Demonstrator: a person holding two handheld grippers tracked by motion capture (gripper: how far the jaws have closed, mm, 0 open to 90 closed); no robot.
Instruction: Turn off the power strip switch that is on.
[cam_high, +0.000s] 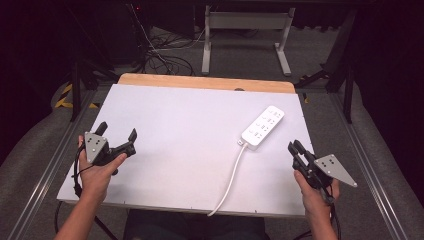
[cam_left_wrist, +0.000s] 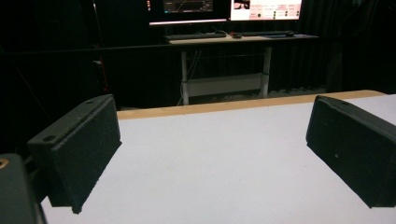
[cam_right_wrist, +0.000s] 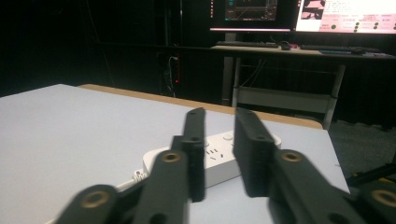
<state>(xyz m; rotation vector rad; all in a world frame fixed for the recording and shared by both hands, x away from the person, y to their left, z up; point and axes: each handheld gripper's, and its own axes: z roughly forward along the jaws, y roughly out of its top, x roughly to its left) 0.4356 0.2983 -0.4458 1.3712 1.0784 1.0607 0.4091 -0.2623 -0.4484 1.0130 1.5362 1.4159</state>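
The right gripper (cam_high: 294, 146) hangs over the near right corner of the white tabletop (cam_high: 180, 140), its jaws drawn nearly together with a narrow gap and nothing between them. Just ahead of it and a little toward the other hand lies the white power strip (cam_high: 263, 126), flat on the tabletop and untouched; in the right gripper view the jaws stand in front of the power strip (cam_right_wrist: 219, 158) and cover its middle, so its sockets show in part and its far end is hard to make out. Its white cable (cam_high: 231, 175) runs from the strip's near end back toward the person and drops over the tabletop's near edge, where the rest is lost from sight. The left gripper (cam_high: 119, 137) is held over the near left part of the tabletop, well apart from the strip, jaws spread wide and empty; in the left gripper view the two black pads (cam_left_wrist: 84, 149) frame bare white surface, the outer edges of both cut off by the frame. The room beyond the tabletop is dark, and the screens there are too small to read.
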